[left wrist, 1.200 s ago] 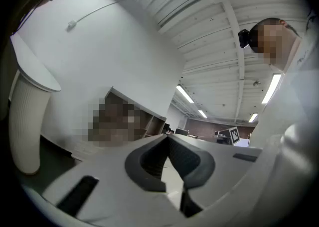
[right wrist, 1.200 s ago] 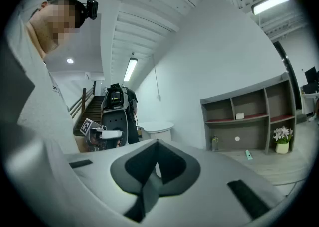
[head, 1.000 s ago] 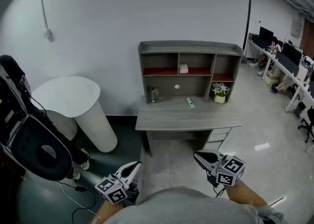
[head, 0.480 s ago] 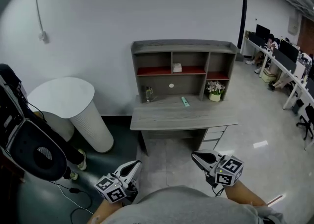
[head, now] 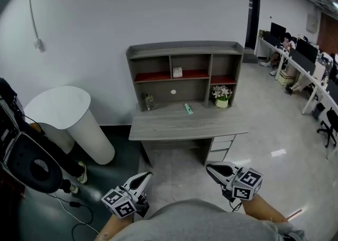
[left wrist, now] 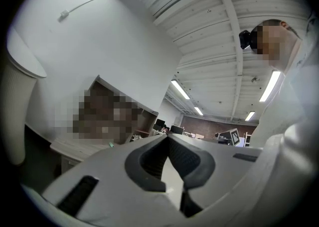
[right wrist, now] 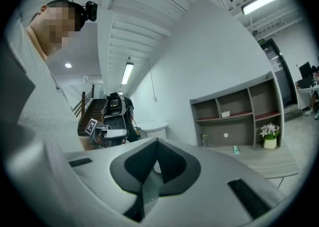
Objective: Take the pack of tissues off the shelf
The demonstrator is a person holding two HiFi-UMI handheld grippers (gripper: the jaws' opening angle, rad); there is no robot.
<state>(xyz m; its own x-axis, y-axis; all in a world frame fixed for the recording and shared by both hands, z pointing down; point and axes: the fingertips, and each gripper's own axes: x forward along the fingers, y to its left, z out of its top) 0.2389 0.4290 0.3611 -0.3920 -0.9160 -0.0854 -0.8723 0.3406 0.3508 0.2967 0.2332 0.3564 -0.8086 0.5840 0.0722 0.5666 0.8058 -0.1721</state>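
Evidently, the left hand-held gripper (head: 148,175) and right hand-held gripper (head: 209,166) are held closed and empty, the pack of tissues (head: 177,72) being far off on the shelf (head: 185,49).

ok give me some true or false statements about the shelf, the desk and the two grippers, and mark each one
1. The pack of tissues sits in the middle compartment of the shelf. True.
2. The left gripper holds the pack of tissues. False: its jaws are together on nothing, and it is well short of the desk.
3. A pot of flowers stands on the desk, below the shelf's right compartment. True.
4. The green item lies on top of the shelf. False: it lies on the desk top, in front of the shelf.
5. The right gripper has its jaws together, with nothing between them. True.
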